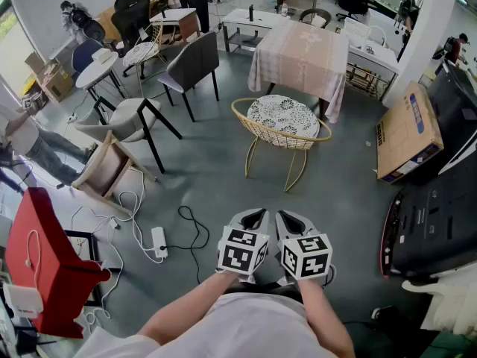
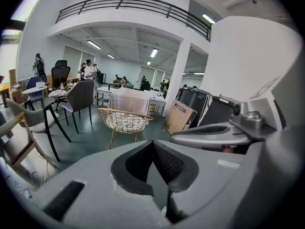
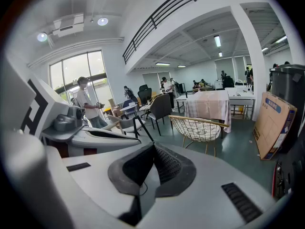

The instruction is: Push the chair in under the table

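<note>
Right edge: cardboard box [image 1: 406, 134]. Lower left: red box [image 1: 46, 263]. Floor beside it: power strip [image 1: 158, 242], cables. Upper left: grey chair [image 1: 192, 64].

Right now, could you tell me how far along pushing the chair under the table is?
Done: nothing yet; the wire chair stands in front of the cloth-covered table, its seat not under it. In hand: the left gripper and right gripper, both shut and empty, are held side by side short of the chair. Left: reach the chair and push it in.
</note>
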Demonstrator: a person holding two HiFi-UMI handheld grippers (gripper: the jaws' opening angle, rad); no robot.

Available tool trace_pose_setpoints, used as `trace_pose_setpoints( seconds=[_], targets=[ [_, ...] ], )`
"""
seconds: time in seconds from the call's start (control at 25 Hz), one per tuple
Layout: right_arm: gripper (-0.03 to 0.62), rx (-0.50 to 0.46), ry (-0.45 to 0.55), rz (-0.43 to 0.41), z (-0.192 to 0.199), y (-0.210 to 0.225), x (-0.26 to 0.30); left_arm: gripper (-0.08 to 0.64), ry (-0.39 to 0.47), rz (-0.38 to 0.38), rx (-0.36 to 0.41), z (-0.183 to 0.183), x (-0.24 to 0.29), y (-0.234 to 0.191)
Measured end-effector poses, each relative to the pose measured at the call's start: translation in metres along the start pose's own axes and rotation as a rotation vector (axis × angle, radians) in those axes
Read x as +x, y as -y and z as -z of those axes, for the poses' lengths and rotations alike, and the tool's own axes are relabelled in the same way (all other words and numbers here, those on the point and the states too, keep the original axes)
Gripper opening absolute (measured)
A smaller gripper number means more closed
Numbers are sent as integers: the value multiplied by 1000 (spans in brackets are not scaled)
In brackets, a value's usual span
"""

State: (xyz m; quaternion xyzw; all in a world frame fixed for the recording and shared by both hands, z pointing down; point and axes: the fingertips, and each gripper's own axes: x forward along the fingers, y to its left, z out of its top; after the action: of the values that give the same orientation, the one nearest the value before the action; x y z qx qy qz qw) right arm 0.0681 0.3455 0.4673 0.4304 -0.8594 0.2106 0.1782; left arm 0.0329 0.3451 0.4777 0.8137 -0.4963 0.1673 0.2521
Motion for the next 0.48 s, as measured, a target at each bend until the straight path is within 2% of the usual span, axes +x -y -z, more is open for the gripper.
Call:
trace_pose_setpoints(
  seconds=[0.48],
  targets=[
    [3, 30, 2, 12, 2, -3, 1, 5, -9, 27, 11, 2, -3, -3]
  ],
)
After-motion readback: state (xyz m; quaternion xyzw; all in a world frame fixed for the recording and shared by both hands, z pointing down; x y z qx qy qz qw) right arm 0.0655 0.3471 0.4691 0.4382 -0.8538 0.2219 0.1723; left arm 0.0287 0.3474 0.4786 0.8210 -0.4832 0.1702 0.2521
